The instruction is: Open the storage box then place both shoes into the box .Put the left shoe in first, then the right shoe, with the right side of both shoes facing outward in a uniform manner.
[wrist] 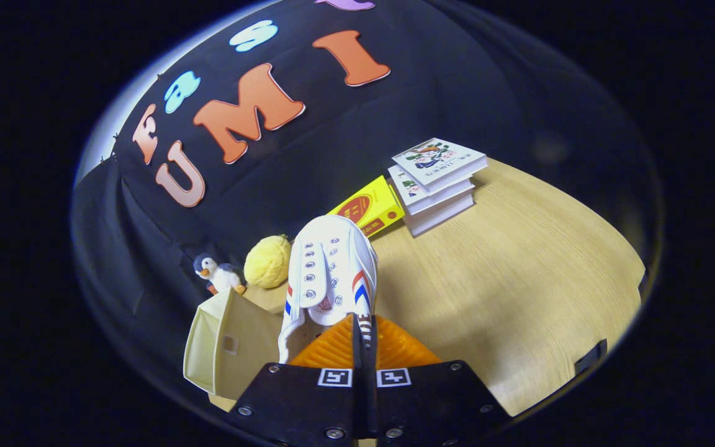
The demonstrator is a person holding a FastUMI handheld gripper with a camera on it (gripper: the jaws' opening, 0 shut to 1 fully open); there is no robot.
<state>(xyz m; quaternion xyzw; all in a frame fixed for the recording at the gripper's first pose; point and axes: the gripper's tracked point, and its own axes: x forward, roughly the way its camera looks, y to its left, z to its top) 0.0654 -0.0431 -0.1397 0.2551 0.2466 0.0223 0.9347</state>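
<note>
A white canvas shoe (331,273) with red and blue side stripes is held up above the table, its toe pointing away from me. My gripper (364,332) is shut on the shoe's heel collar, the two fingers pressed close together on the rim. The cream storage box (227,347) stands below and to the left of the shoe, a small handle slot in the wall facing me. Whether its lid is open I cannot tell.
A toy penguin (218,273) and a yellow plush ball (267,261) sit by the booth wall beyond the box. A yellow box (370,208) and a stack of books (438,183) lie further back on the wooden table (519,285).
</note>
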